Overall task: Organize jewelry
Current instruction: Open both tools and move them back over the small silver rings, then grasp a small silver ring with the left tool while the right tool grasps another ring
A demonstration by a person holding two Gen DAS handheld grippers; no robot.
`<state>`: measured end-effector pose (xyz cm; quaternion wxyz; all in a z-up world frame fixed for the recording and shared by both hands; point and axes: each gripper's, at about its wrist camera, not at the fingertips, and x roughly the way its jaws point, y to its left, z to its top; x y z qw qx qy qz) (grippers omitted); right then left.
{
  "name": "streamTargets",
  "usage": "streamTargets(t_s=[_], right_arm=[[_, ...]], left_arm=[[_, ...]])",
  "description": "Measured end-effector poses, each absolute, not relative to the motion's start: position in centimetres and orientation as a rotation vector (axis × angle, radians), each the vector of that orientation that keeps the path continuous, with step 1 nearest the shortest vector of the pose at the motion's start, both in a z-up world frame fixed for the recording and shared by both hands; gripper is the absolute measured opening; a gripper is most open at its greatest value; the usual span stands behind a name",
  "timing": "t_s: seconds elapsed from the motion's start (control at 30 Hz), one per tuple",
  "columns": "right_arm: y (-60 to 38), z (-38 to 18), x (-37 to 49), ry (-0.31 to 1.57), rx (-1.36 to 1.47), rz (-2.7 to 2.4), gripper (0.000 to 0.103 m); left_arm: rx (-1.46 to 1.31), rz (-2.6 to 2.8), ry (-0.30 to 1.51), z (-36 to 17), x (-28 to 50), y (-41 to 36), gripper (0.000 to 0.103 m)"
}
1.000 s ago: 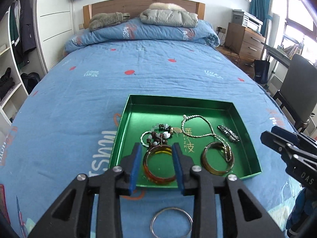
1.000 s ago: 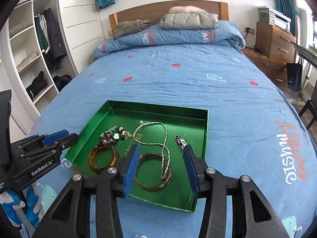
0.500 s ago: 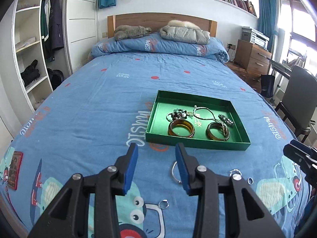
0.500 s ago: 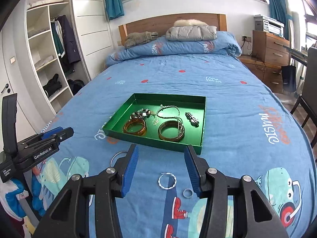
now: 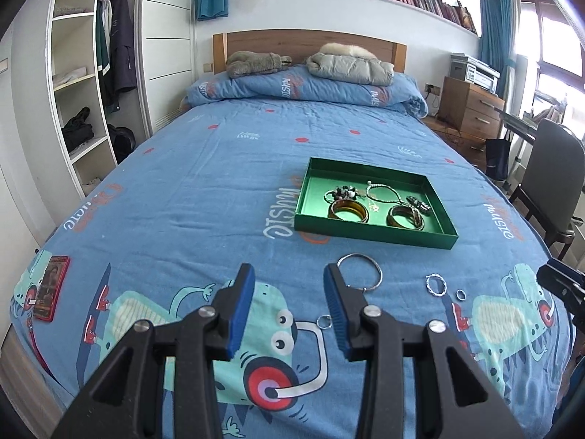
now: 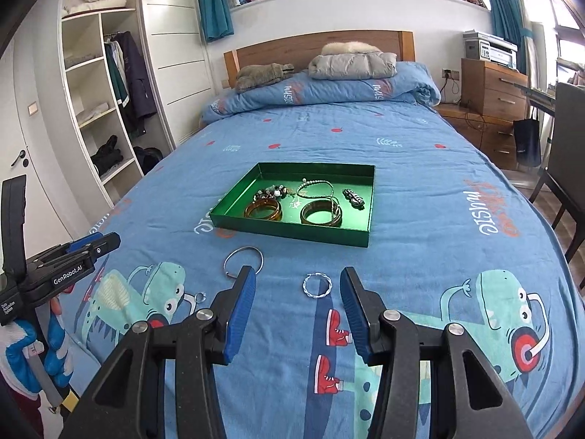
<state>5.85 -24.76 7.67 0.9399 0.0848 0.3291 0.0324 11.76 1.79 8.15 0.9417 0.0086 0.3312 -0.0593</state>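
Observation:
A green tray (image 5: 373, 232) (image 6: 292, 233) sits on the blue bed and holds two amber bangles (image 5: 347, 210), a bead bracelet, a necklace (image 6: 316, 186) and a dark clip. On the bedspread in front of it lie a large silver ring (image 5: 359, 270) (image 6: 244, 256), a twisted silver hoop (image 5: 436, 285) (image 6: 317, 284) and two small rings (image 5: 324, 321) (image 5: 461, 295). My left gripper (image 5: 289, 292) is open and empty above the bedspread. My right gripper (image 6: 297, 298) is open and empty, with the twisted hoop lying between its fingertips further out.
A red phone (image 5: 51, 289) lies at the bed's left edge. Folded quilt and jackets (image 5: 307, 84) are at the headboard. A wardrobe (image 5: 91, 91) stands left, a wooden dresser (image 5: 471, 108) and a chair (image 5: 548, 183) right.
Both grippers have pulled back from over the tray towards the foot of the bed. The loose rings on the bedspread have come into view. Both stay open.

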Motion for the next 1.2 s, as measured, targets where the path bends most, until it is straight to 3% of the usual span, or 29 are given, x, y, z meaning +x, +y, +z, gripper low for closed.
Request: streamTargets(t_s=[0.2, 0.83, 1.2], right_arm=[[-25.5, 7.1, 4.8, 0.665, 0.184, 0.069, 0.047], [-27.8, -0.9, 7.3, 0.773, 0.249, -0.010, 0.044], [-27.5, -3.0, 8.8, 0.810, 0.230, -0.014, 0.044]], left_arm=[[0.035, -0.120, 0.667, 7.6, 11.1, 1.8, 0.037], [0.128, -0.140, 0.760, -0.7, 12.7, -2.5, 0.038], [0.119, -0.159, 0.788, -2.6, 14.6, -3.1, 0.044]])
